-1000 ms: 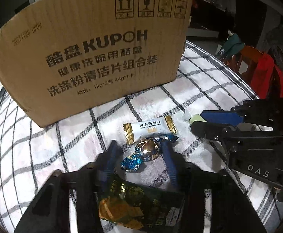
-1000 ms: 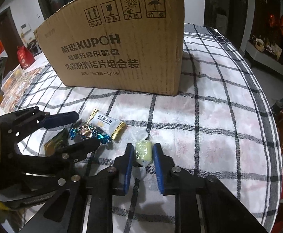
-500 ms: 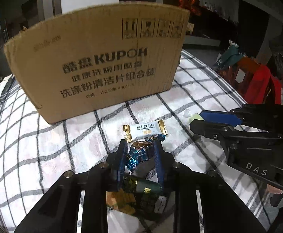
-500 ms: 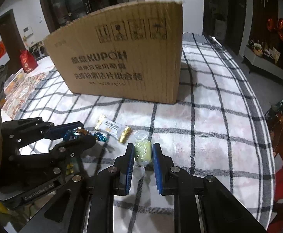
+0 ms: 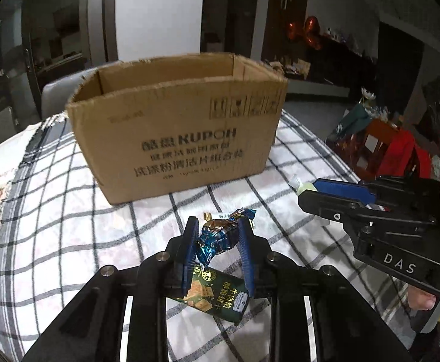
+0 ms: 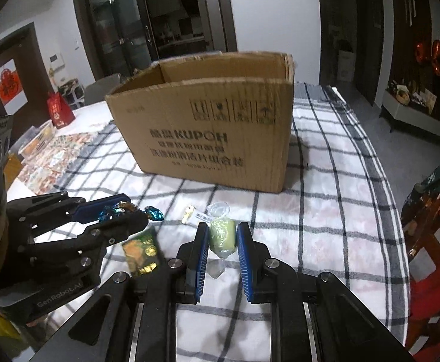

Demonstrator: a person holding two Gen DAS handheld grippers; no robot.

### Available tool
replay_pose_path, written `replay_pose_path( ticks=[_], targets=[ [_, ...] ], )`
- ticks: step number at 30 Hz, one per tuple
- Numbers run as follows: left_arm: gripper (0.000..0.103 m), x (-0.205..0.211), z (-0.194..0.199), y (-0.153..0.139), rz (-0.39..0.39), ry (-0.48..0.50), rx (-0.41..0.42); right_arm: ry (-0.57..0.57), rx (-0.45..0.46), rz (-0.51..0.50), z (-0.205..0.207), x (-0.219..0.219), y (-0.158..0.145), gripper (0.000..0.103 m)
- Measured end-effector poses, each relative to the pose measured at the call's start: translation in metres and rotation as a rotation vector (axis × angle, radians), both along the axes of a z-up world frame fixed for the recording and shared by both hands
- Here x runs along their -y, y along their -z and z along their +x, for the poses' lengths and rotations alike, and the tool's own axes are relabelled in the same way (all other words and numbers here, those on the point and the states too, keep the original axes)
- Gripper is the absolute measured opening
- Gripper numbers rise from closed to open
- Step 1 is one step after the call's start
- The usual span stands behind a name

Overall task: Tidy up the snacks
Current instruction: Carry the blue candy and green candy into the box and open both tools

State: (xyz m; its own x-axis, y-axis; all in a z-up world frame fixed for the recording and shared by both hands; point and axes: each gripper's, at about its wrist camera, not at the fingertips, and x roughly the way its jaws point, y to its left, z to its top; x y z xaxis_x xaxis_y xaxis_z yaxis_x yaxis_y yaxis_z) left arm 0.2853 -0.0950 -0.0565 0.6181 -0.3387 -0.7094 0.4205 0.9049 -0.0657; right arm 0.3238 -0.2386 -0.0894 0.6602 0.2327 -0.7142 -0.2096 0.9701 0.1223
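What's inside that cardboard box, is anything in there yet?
Only the upper inner walls of the box show, bare cardboard. Its front wall hides the floor, so any snacks inside cannot be seen from either camera.

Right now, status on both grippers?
Left gripper shut on foil candy. Right gripper shut on green candy. Open cardboard box ahead, path unobstructed.

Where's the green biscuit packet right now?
The green biscuit packet lies on the checked tablecloth just below the left gripper, which holds the blue foil candy, in front of the cardboard box.
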Motion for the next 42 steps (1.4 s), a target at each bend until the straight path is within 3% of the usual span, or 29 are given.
replay_pose_path(
  ticks=[14,26,42],
  targets=[
    [0.026,-0.014,-0.005,-0.066,-0.029,-0.066,0.131,0.0,0.14,0.04,-0.004,-0.003,-0.061,0.021],
    [0.026,-0.022,0.016,-0.117,-0.027,-0.1,0.233,-0.014,0.257,0.032,0.013,-0.01,-0.115,0.021],
    [0.027,-0.015,0.085,-0.135,0.014,-0.135,0.265,-0.033,0.272,-0.036,0.08,-0.012,-0.137,0.021]
  ],
)
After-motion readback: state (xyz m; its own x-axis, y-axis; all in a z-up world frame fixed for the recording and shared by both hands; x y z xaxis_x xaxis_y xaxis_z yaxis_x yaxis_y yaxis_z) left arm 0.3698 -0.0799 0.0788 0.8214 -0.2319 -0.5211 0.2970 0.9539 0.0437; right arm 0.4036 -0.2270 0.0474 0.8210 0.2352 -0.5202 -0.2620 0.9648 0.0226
